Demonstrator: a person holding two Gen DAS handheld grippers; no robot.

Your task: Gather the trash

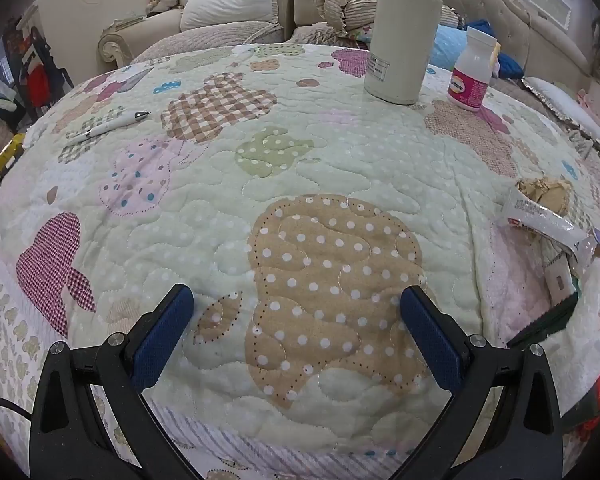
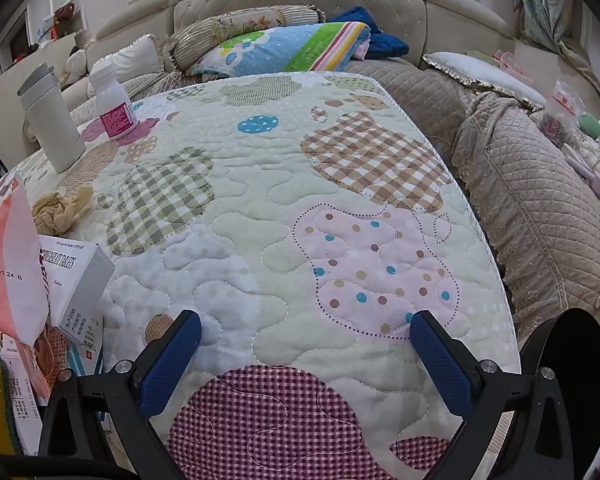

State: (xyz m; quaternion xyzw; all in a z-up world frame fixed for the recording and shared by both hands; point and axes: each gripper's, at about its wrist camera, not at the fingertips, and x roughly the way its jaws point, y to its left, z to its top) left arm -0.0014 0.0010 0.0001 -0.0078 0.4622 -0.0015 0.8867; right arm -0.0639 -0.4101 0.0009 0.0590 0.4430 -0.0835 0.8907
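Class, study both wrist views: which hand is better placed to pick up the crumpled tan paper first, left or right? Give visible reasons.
Probably the right. In its view the crumpled tan paper lies nearer its open tongs, beside the boxes. From the left tongs, also open and empty, the paper sits far off at the quilt's edge.

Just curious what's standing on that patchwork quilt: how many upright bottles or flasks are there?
2. A tall cream cylindrical flask stands at the quilt's far side; a smaller white plastic bottle with a pink label stands close beside it, apart from it. The box pile at the edge could hide more.
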